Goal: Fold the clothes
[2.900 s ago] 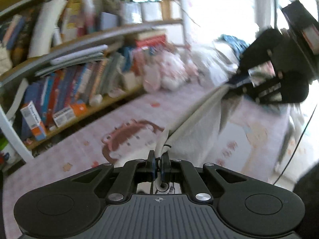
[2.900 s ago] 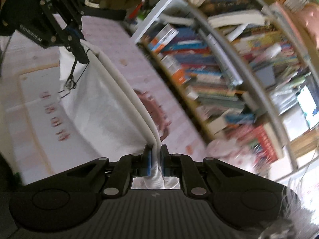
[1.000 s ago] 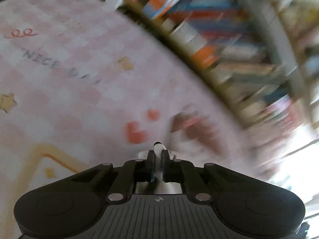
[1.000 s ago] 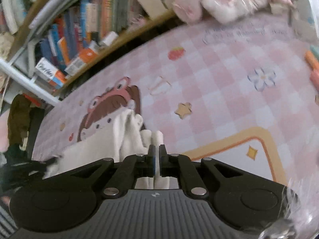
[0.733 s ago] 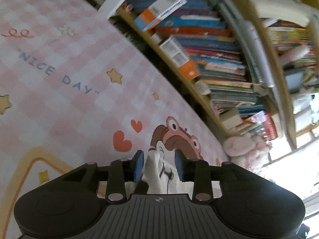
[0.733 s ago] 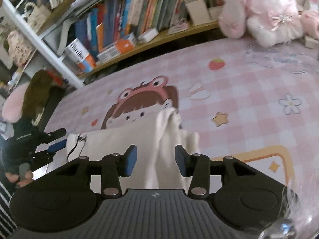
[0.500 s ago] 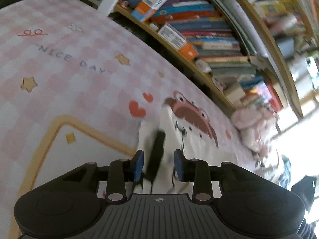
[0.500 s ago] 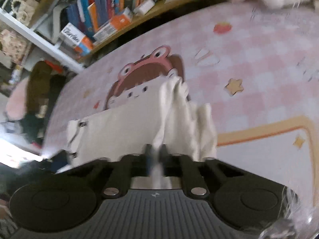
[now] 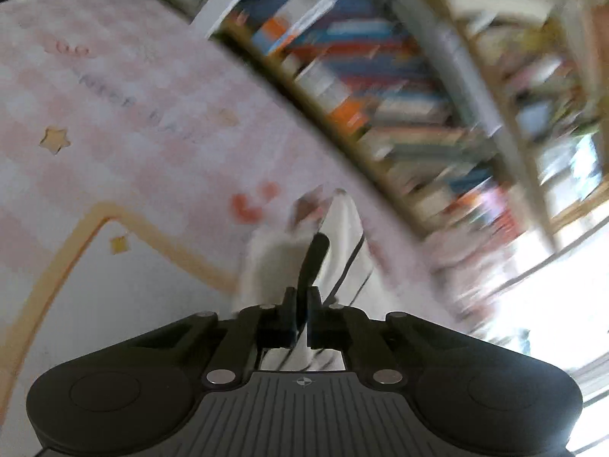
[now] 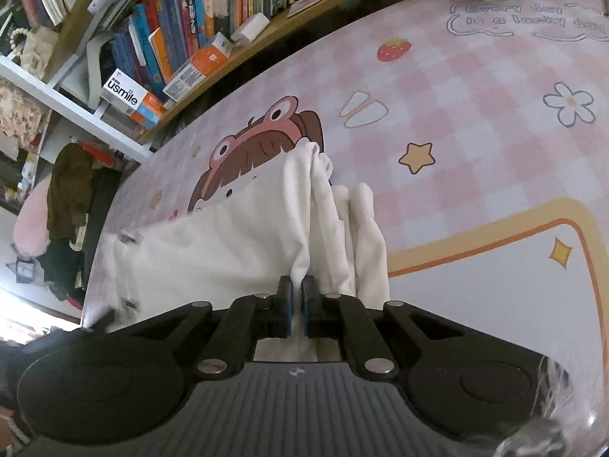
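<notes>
Seen from the left wrist, one white garment (image 9: 335, 228) lies on the pink checked mat (image 9: 114, 122), blurred by motion. The left gripper (image 9: 300, 318) has its two fingers drawn close together, with a dark strap-like piece (image 9: 314, 259) of the garment rising from between them; it appears to be pinched there, though the blur leaves the contact unclear. Beyond the garment runs one bookshelf (image 9: 380, 87), its books smeared into coloured streaks. On the mat left of the garment are two yellow stars and two red hearts (image 9: 251, 202).

Seen from the right wrist, the picture is sharp. The same single white garment (image 10: 236, 240) spreads leftward from the right gripper (image 10: 296, 297), covering the lower part of the mat's cartoon girl with a frog hat (image 10: 266, 141). The right gripper is clamped on a raised fold of the cloth, which stands up as a ridge ahead of the two fingers. Right of the garment the mat (image 10: 475, 122) shows one strawberry (image 10: 394, 48), one flower (image 10: 569, 103) and one brown-edged star (image 10: 416, 157). Behind the garment, the bookshelf (image 10: 213, 38) holds a row of upright books and one "usmile" box (image 10: 127, 93).
</notes>
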Demonstrator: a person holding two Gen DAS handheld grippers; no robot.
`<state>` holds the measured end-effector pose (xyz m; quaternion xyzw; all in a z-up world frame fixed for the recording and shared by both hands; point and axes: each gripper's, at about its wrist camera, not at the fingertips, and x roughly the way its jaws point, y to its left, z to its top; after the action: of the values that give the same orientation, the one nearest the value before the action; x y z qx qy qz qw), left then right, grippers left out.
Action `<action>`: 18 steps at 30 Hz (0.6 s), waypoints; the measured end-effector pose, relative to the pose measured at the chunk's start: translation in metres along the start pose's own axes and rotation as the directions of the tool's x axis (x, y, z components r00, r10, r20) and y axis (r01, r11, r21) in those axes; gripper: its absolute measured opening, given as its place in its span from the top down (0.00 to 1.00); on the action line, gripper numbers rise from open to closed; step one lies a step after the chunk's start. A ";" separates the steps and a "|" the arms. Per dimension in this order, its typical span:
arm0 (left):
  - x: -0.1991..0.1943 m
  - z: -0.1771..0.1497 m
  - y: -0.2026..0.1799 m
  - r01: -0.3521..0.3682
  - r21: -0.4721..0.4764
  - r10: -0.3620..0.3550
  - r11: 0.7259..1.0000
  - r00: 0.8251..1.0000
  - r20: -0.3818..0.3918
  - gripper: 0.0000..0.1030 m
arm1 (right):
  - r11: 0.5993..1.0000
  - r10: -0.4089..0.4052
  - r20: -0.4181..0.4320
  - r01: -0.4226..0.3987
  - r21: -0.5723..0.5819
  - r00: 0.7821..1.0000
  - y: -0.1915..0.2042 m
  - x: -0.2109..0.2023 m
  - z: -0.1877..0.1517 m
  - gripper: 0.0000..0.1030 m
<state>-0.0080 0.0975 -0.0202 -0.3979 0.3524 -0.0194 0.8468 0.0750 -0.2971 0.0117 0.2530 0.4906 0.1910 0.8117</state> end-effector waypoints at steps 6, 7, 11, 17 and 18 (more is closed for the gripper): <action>0.003 0.001 0.002 -0.003 0.003 0.003 1.000 1.000 0.006 0.92 | 1.000 -0.005 0.014 0.006 -0.029 1.000 0.003 -0.004 -0.002 0.94; 0.000 0.001 0.001 -0.004 0.005 0.004 1.000 1.000 0.015 0.91 | 0.999 -0.004 0.020 0.005 -0.043 1.000 0.004 -0.006 -0.002 0.90; -0.011 0.002 -0.004 -0.017 0.040 0.016 0.999 1.000 0.026 0.73 | 0.997 -0.003 0.046 0.007 -0.082 0.999 0.009 -0.020 -0.005 0.69; -0.008 -0.005 -0.017 -0.072 0.143 0.074 0.987 0.997 -0.013 0.46 | 0.996 -0.057 0.051 0.060 -0.070 0.997 0.008 -0.038 -0.009 0.37; -0.005 -0.007 -0.016 -0.087 0.139 0.091 0.986 0.996 -0.021 0.46 | 0.996 -0.070 0.042 0.072 -0.058 0.997 0.006 -0.039 -0.009 0.36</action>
<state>-0.0119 0.0837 -0.0088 -0.3221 0.3793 -0.0114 0.8673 0.0491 -0.3117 0.0389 0.2150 0.4770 0.1714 0.8348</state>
